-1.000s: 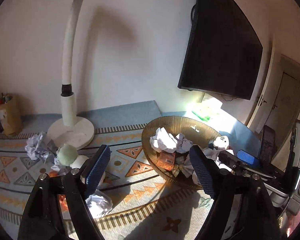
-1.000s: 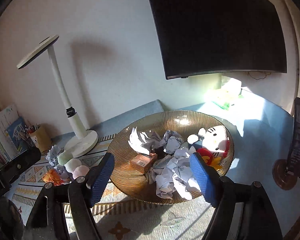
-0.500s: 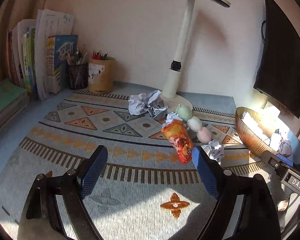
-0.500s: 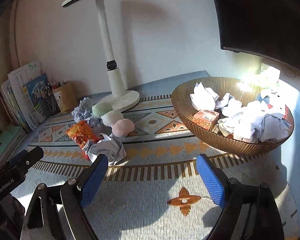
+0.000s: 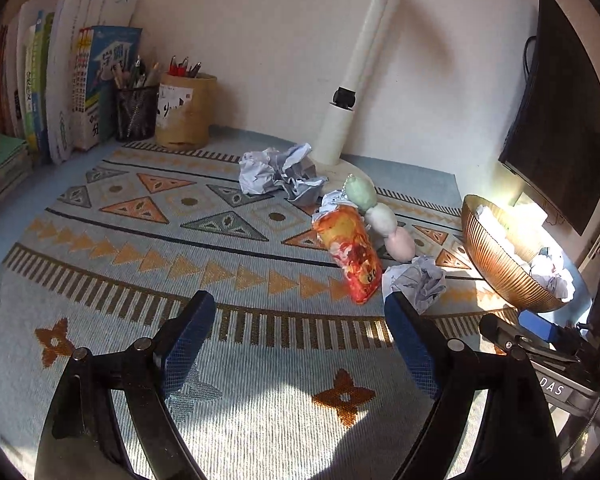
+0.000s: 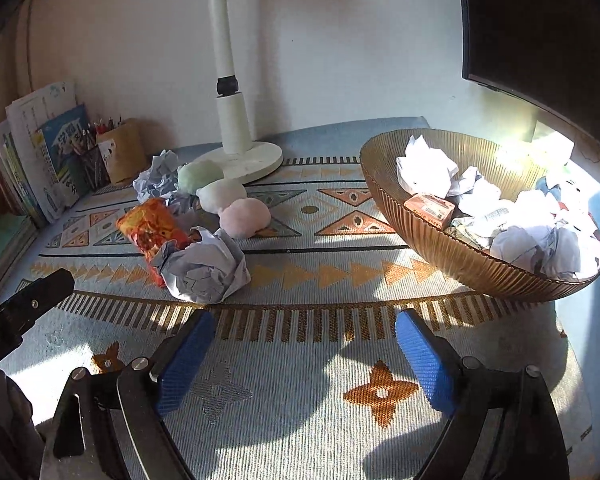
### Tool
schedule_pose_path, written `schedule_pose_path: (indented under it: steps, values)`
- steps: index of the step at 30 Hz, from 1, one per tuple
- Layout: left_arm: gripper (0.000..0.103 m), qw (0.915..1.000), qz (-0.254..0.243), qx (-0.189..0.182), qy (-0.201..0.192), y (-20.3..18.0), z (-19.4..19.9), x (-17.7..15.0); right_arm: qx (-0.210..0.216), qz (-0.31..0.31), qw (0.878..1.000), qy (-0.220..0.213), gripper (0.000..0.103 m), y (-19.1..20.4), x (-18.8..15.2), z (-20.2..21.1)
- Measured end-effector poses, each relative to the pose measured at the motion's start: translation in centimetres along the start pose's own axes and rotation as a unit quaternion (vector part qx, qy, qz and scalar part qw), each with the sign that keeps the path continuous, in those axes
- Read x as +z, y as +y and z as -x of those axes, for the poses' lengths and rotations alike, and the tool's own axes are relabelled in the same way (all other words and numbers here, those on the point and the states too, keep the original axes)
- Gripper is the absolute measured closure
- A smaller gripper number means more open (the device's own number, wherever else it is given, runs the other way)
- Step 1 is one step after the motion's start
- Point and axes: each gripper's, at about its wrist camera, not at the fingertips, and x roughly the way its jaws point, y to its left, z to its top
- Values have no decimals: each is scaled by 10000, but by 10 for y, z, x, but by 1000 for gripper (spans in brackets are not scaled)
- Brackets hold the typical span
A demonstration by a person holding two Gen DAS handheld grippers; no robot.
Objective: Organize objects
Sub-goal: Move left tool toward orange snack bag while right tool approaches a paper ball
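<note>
An amber ribbed bowl [image 6: 460, 256] at the right holds crumpled papers, a small orange box [image 6: 430, 208] and a white plush toy. On the patterned mat lie a crumpled paper ball [image 6: 204, 264], an orange snack bag [image 6: 150, 232], a three-ball plush skewer [image 6: 224, 196] and a second crumpled paper [image 5: 278, 174] by the lamp base. My left gripper [image 5: 300, 320] is open and empty, low over the mat, near side of the snack bag [image 5: 350, 252]. My right gripper [image 6: 302, 340] is open and empty, just short of the paper ball.
A white desk lamp [image 6: 240, 156] stands behind the clutter. Two pen holders [image 5: 184, 110] and upright books [image 5: 80, 88] line the back left. A dark monitor [image 5: 560, 120] hangs at the right. The patterned mat [image 5: 140, 240] covers the desk.
Both grippers have pulled back from the bowl, swung left and dropped lower toward the mat. The loose objects now lie just ahead of them. Both stay open.
</note>
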Motion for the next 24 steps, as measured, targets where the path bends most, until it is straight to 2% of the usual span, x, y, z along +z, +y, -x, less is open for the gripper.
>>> schedule_pose_path:
  steps: [5, 12, 20, 22, 24]
  values:
    - [9, 9999, -87, 75, 89, -4, -3, 0, -38, 17, 10000, -38, 9, 2, -1, 2]
    - [9, 9989, -102, 287, 366, -4, -15, -1, 39, 30, 10000, -40, 8, 1, 0, 2]
    - [9, 9985, -108, 334, 410, -4, -17, -1, 103, 102, 9999, 83, 8, 4, 4, -1]
    - [9, 9984, -135, 120, 535, -5, -19, 4, 349, 134, 9993, 2, 10, 8, 12, 1]
    - [10, 9961, 76, -373, 799, -2, -26, 15, 708, 244, 9972, 82, 10, 19, 25, -3]
